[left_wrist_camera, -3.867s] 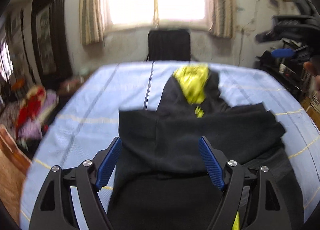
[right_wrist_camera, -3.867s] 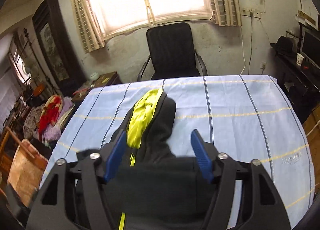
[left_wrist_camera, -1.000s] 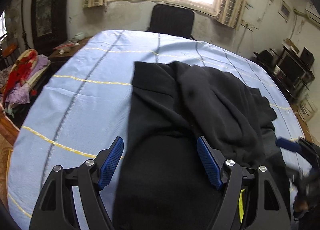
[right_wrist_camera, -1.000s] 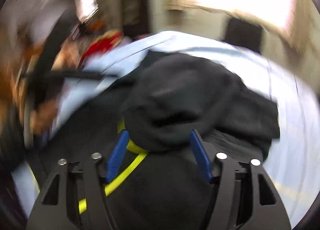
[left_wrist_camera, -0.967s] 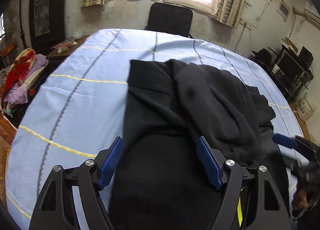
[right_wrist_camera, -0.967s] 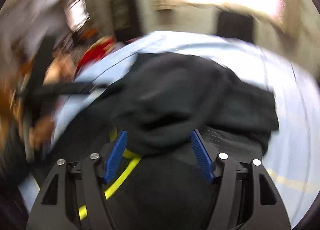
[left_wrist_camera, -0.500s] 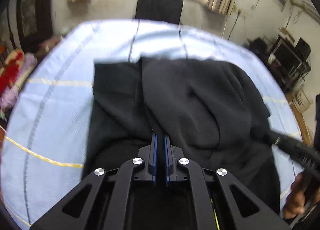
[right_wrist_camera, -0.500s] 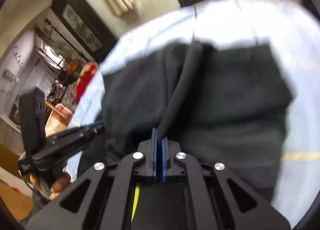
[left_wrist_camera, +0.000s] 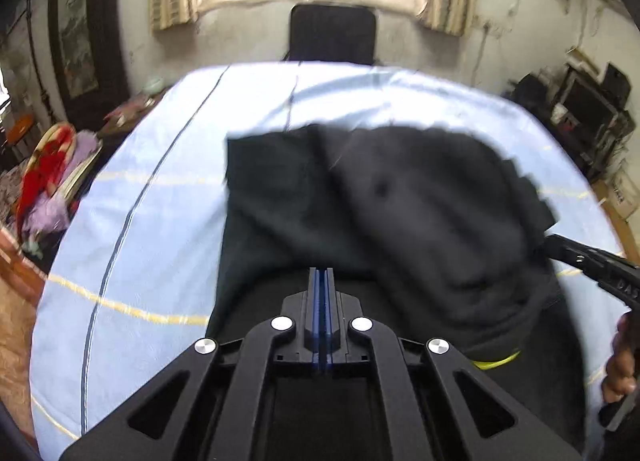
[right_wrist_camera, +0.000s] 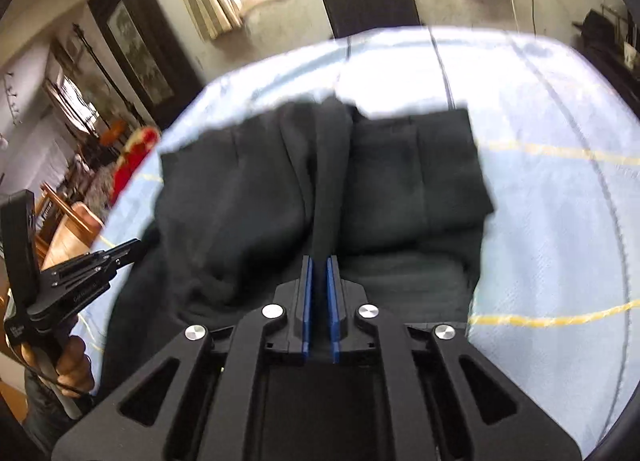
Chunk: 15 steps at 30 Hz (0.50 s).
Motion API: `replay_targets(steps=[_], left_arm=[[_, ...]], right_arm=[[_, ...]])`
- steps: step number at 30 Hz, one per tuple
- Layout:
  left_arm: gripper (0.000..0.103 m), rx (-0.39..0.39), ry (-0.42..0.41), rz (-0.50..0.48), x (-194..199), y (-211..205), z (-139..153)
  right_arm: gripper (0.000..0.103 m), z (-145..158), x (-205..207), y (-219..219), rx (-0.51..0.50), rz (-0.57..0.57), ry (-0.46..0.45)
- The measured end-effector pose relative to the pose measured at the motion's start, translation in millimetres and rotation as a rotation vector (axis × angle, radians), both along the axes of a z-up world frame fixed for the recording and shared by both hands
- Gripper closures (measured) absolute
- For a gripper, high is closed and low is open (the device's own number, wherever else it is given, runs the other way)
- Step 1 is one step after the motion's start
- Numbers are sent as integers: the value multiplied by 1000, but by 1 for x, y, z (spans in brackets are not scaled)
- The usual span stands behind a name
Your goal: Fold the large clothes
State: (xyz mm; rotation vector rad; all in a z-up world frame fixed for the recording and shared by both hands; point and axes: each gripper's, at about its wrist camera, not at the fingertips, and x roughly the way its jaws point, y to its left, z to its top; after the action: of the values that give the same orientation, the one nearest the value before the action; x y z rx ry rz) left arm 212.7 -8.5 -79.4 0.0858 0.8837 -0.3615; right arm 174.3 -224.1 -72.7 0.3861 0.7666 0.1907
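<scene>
My left gripper (left_wrist_camera: pixel 323 281) has its blue fingers (left_wrist_camera: pixel 317 289) pressed together on the near edge of the black hoodie (left_wrist_camera: pixel 400 213), and my right gripper (right_wrist_camera: pixel 319 273) has its fingers (right_wrist_camera: pixel 307 293) clamped on a thick ridge of the same cloth that runs up between them. The hoodie lies bunched in the middle of the tabletop (left_wrist_camera: pixel 160 201), partly folded over itself, with the near hem toward me.

I judge the step in hand to be carrying this gripped edge over the rest of the garment. To do it well I'd keep both grips level with each other and move them together, so the fold line comes out straight; I'd lift just enough that the cloth clears the lump beneath instead of dragging it, and let go only once the edge lies flat.

The fabric looks like heavy, soft fleece: matt, thick at the folds, rounded where it heaps, so it should slump rather than crease sharply. A thin bright yellow trim (left_wrist_camera: pixel 496 361) peeks out at the near right. The light blue cloth on the tabletop is finely woven with dark and yellow stripes, and may ruck if pulled
</scene>
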Motion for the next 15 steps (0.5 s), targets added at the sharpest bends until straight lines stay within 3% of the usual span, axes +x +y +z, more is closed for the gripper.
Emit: replay_targets(steps=[3,6,7,9,11,12,13,15], left_arm=[[63,3,8,-27,1,-21,1],[54,61,47,-26,4,-38,-19],[53,69,74,-26,11,-40,-28],[52,78,119,-16,20,-42,-46],[55,36,143,-20,25,-42,-51],[77,10,142,-34,27,-41,-49],[89,-12,145,-51,28,-41,-46],[90,3,83,-38,23,-36,-31]], right_arm=[[96,16,-1,5,10,11,-11],[95,14,1,6,8,20,22],[90,9,0,3,4,17,32],[75,-2,-1,2,-27,-4,57],[73,-16,1,3,-14,1,83],[76,-21,1,4,4,15,96],[94,-24,3,8,31,30,108],[95,-15,-3,14,43,43,72]])
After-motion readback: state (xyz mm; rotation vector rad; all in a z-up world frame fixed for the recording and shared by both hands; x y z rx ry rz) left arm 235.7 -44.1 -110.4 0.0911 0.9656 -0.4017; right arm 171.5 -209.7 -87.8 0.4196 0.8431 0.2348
